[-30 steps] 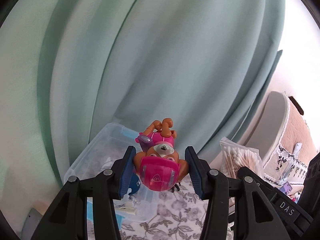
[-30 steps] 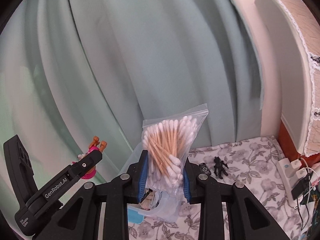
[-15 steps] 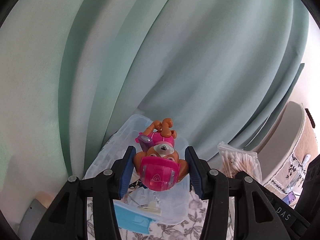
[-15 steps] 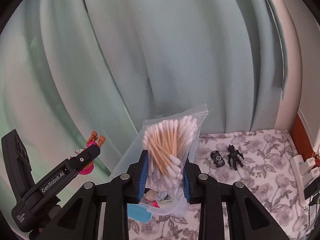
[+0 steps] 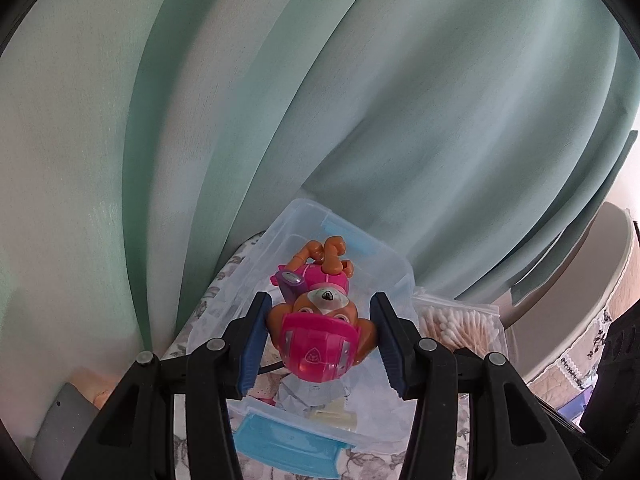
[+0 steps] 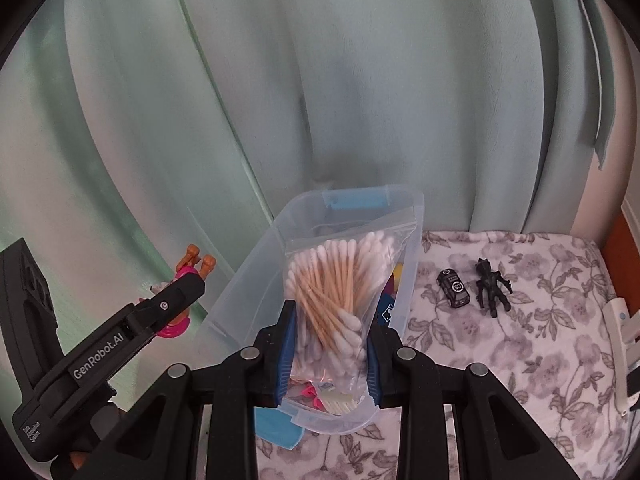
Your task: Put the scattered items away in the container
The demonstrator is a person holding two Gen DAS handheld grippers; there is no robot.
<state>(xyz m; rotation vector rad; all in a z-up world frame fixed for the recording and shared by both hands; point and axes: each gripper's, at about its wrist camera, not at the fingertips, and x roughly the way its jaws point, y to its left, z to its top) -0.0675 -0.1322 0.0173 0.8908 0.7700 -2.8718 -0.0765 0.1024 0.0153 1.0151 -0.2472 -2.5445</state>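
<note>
Both loads now hang lower over the clear plastic container (image 6: 280,264), ready to drop: left hand-held gripper (image 5: 320,336) clenches a pink-helmeted toy pup (image 5: 320,332), right hand-held gripper (image 6: 330,344) a zip bag of cotton swabs (image 6: 340,280).

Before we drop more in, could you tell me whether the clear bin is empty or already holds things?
Already holding things: through the bin walls and open top, small items show on its floor, though what they are is unclear.

We have lowered both grippers, toy dog (image 5: 320,332) and bag of cotton swabs (image 6: 340,300) now over the clear box (image 6: 240,300), more bedspread (image 6: 520,340) showing.
</note>
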